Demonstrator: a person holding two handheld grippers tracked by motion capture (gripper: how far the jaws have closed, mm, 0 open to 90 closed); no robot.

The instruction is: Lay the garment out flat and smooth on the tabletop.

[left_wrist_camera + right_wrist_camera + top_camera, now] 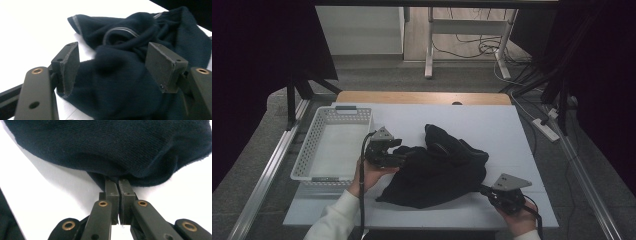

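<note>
A dark navy knitted garment (437,172) lies crumpled on the white table top (507,125). At its left edge is my left gripper (400,156), held in the person's left hand. In the left gripper view its jaws stand wide apart as the left gripper (115,62) straddles a fold of the garment (120,87), and the pads (69,67) do not press on the cloth. My right gripper (482,189) is at the garment's lower right corner. The right gripper (118,183) has its jaws together, pinching the garment's (112,145) hem at their tips.
A white perforated plastic basket (305,155) stands on the table to the left of the left gripper. Bare white surface lies behind and to the right of the garment. Metal rails (267,175) run along both sides of the table.
</note>
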